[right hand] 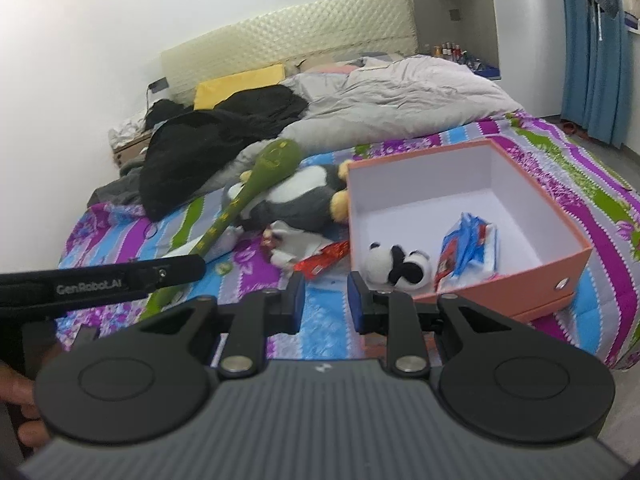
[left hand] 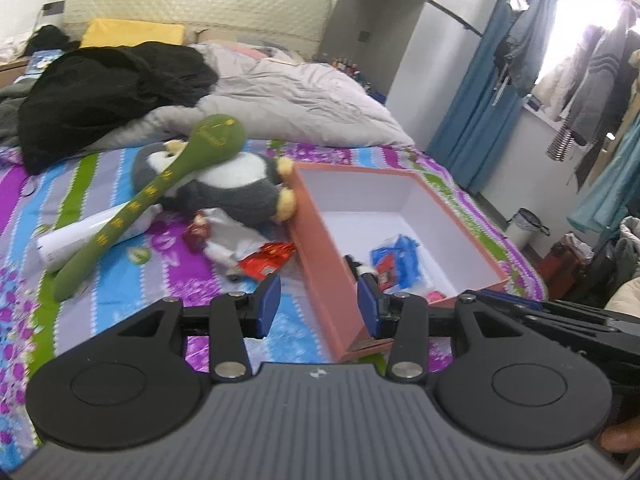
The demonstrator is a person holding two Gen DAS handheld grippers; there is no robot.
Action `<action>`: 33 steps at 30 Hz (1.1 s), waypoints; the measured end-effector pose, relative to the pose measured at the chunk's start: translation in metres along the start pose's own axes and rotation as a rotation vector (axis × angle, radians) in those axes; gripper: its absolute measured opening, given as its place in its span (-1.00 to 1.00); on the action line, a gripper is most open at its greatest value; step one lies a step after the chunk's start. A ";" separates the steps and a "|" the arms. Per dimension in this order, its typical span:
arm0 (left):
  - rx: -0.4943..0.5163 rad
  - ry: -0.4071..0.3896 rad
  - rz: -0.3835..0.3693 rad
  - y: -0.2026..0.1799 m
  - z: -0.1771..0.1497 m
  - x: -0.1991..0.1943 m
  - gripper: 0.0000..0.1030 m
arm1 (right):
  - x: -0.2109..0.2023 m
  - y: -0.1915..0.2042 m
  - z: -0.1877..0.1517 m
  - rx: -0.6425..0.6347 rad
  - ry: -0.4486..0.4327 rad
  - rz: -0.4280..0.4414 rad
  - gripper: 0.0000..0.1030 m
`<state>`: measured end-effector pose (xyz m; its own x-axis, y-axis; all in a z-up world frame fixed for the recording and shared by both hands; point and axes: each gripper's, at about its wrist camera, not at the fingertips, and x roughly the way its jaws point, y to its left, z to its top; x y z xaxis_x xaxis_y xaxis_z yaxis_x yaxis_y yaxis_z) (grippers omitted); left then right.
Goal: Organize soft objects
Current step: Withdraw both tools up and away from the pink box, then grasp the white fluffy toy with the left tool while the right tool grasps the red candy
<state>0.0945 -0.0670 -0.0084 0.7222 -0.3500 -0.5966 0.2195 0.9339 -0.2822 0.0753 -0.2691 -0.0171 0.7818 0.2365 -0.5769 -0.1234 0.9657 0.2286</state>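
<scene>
An open orange box (left hand: 320, 248) (right hand: 516, 288) with a white inside sits on the bed. In it lie a small panda plush (right hand: 400, 266) and a blue tissue pack (left hand: 398, 258) (right hand: 470, 250). Left of the box lies a grey and white penguin plush (left hand: 236, 188) (right hand: 296, 200) with a long green plush stick (left hand: 152, 196) (right hand: 248, 196) across it. A red packet (left hand: 266, 260) (right hand: 322, 260) and a white doll (left hand: 218, 236) lie in front. My left gripper (left hand: 318, 308) is open and empty over the box's near corner. My right gripper (right hand: 324, 302) is open and empty just before the box.
The bed has a striped purple, blue and green sheet (left hand: 120, 280) (right hand: 328, 328). A grey duvet (left hand: 288, 92), black clothes (left hand: 104, 92) (right hand: 208, 136) and a yellow pillow (right hand: 240, 84) lie behind. A white roll (left hand: 68, 240) lies at the left. Hanging clothes (left hand: 592, 80) and a bin (left hand: 526, 226) stand at the right.
</scene>
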 end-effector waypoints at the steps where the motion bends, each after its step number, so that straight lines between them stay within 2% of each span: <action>1: -0.003 0.000 0.010 0.003 -0.004 -0.002 -0.06 | 0.000 0.003 -0.003 -0.008 0.006 0.009 -0.48; 8: -0.046 0.010 0.052 0.032 -0.030 -0.010 -0.06 | 0.007 0.017 -0.021 0.006 0.026 0.036 -0.48; 15: -0.183 0.056 0.074 0.078 -0.041 0.006 -0.06 | 0.042 0.021 -0.028 0.093 0.081 0.100 -0.45; 23: -0.303 0.091 0.041 0.121 -0.031 0.049 -0.07 | 0.099 0.037 -0.016 0.132 0.128 0.122 -0.45; 25: -0.323 0.099 0.037 0.132 -0.027 0.065 -0.07 | 0.115 0.040 -0.015 0.133 0.136 0.123 -0.17; 27: -0.344 0.104 0.021 0.143 -0.023 0.081 -0.08 | 0.129 0.043 -0.015 0.131 0.140 0.118 -0.08; 33: -0.430 0.126 -0.021 0.176 -0.013 0.134 -0.09 | 0.180 0.042 -0.014 0.127 0.191 0.065 -0.08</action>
<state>0.2216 0.0498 -0.1474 0.6289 -0.3993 -0.6671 -0.0792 0.8206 -0.5659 0.2022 -0.1843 -0.1219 0.6430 0.3255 -0.6932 -0.0823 0.9293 0.3600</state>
